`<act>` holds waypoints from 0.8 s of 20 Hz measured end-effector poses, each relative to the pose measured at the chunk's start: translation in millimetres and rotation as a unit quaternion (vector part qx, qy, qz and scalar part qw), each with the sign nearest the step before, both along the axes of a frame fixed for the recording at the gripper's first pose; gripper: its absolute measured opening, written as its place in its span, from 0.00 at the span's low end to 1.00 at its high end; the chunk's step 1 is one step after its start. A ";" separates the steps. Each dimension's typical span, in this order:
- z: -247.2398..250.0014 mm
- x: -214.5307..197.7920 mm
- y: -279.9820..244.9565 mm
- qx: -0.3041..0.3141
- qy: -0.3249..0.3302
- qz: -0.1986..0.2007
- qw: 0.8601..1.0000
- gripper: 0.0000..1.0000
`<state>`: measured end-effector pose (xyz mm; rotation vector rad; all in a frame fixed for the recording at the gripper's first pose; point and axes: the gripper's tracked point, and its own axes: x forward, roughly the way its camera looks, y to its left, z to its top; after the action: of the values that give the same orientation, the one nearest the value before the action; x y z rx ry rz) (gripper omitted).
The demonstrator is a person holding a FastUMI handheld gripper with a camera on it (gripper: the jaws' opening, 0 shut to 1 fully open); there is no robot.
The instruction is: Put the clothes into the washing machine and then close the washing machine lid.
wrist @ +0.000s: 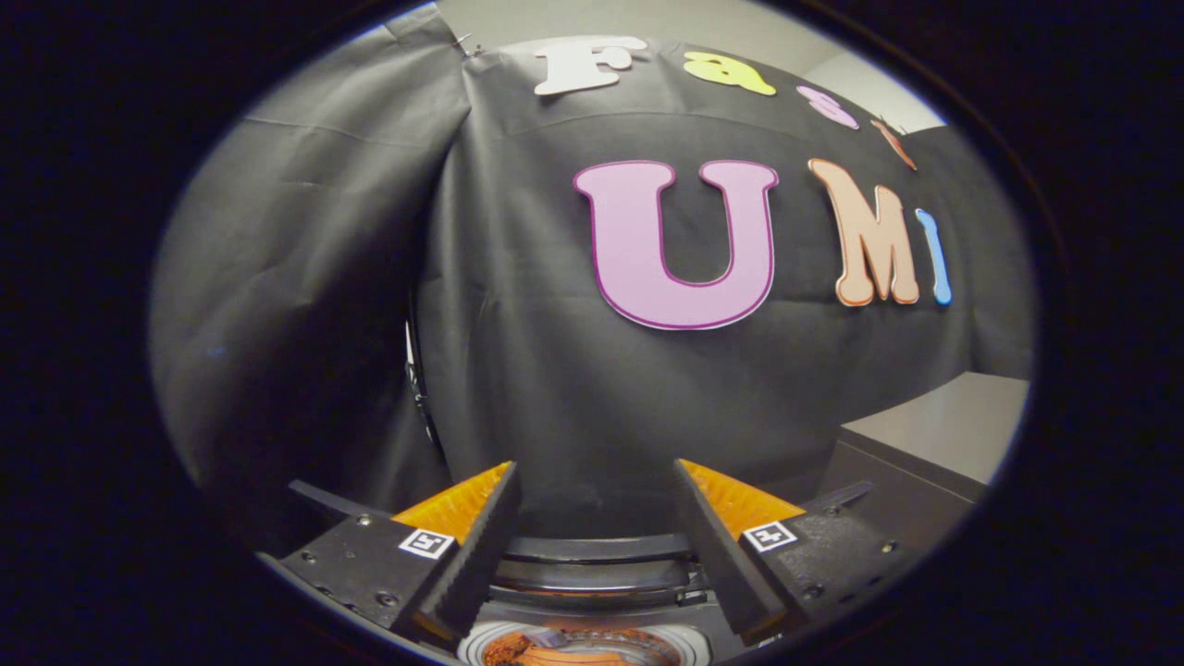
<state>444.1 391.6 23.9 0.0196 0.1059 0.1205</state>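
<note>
- gripper (592, 490) fingers spread wide, nothing between them
- washing machine (592, 573) sits right below the fingers, lid up behind the drum opening
- orange clothes (564, 652) already down in the drum
- grey surface (943, 430) off to the right

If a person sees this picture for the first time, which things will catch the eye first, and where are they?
First comes the gripper, its two fingers spread wide open with nothing between them. Below and between the fingers lies the washing machine's round opening, with orange clothes already inside the drum. Behind stands the black cloth wall, and a grey box sits beyond the fingers to one side.
</note>
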 end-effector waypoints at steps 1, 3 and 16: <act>-0.7 -1.9 -0.2 -0.001 -0.002 0.000 1.000 0.98; -0.5 -5.5 0.1 -0.001 -0.007 -0.002 1.000 0.98; -6.1 -26.4 -1.1 -0.002 -0.022 -0.001 1.000 0.97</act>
<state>417.7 390.4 17.8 0.0140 0.0619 0.1191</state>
